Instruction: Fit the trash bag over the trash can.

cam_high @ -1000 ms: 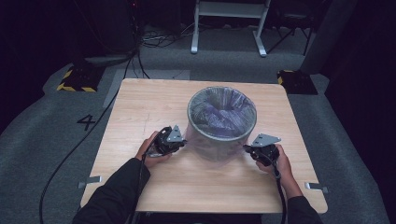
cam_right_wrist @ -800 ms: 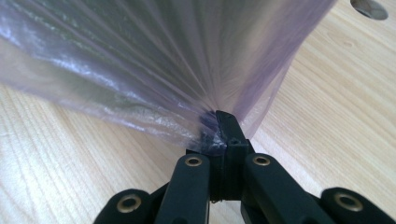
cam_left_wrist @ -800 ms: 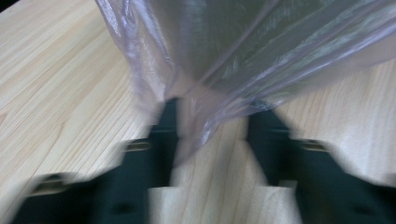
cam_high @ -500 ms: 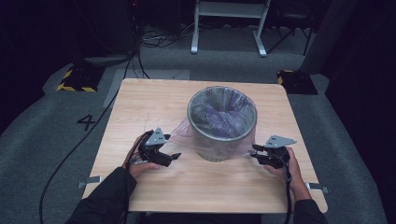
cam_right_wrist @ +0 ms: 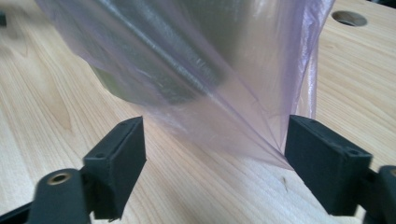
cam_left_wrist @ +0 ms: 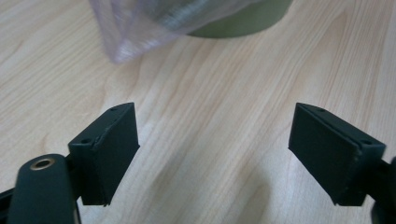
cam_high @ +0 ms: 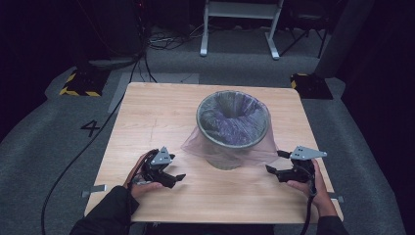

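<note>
A round grey-green bin (cam_high: 230, 155) stands mid-table, lined with a translucent purple bag (cam_high: 234, 119) whose loose skirt hangs outside and spreads onto the wood. My left gripper (cam_high: 177, 175) sits open near the front left, apart from the bin. In the left gripper view, its jaws (cam_left_wrist: 215, 126) hold only bare wood between them, with a bag corner (cam_left_wrist: 135, 32) and the bin base (cam_left_wrist: 243, 23) farther ahead. My right gripper (cam_high: 274, 161) is open at the front right. In the right gripper view, the bag's skirt (cam_right_wrist: 210, 93) hangs just beyond the gripper (cam_right_wrist: 215, 140), its corner close to the right-hand jaw.
The wooden table (cam_high: 161, 117) has a small hole (cam_right_wrist: 349, 17) near the right side. Around it lie grey floor with a marked 4 (cam_high: 91, 128), a black cable (cam_high: 93, 147), yellow-black striped blocks (cam_high: 78, 84) and a white stand (cam_high: 240, 24) at the back.
Both grippers have drawn back from the bin's sides toward the near table edge. The bag's skirt now spreads wider over the table on both sides.
</note>
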Demonstrator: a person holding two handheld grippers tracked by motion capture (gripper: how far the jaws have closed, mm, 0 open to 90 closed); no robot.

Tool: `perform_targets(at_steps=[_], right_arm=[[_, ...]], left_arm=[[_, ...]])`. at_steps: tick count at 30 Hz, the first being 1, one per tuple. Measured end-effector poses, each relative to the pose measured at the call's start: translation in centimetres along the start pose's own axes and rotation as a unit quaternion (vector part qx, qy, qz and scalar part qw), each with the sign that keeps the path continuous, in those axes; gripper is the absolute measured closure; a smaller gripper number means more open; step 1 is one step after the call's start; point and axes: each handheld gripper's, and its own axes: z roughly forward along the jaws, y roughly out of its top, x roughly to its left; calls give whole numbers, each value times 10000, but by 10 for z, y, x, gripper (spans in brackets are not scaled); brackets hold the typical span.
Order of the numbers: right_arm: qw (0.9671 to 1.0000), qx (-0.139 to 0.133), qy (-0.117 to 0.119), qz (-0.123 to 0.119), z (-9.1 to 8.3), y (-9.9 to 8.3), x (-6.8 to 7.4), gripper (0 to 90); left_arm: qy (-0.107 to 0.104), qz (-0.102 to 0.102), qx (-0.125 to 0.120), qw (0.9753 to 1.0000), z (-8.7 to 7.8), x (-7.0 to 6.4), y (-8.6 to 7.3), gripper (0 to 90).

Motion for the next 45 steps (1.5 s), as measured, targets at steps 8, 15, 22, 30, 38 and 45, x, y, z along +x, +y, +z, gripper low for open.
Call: perform_targets(at_steps=[8, 15, 22, 30, 38, 45], right_arm=[[9959, -238, -846, -193, -15, 2, 5, 184], [9946, -807, -601, -266, -23, 21, 11, 180], [9946, -879, -485, -247, -26, 34, 13, 187], [9934, -976, -575, -170, -34, 64, 13, 188], [9923, -1129, -478, -179, -41, 100, 12, 192], [9916, -1171, -475, -274, -40, 127, 11, 198]], left_arm=[[81, -8, 269, 9996, 3, -2, -9, 157], [127, 13, 391, 9992, 6, -2, -12, 157], [80, -65, 377, 9992, 5, 1, -15, 154], [111, -90, 397, 9991, 6, 1, -14, 136], [73, -50, 375, 9993, 5, 1, -15, 151], [61, -63, 375, 9993, 5, 1, -15, 161]])
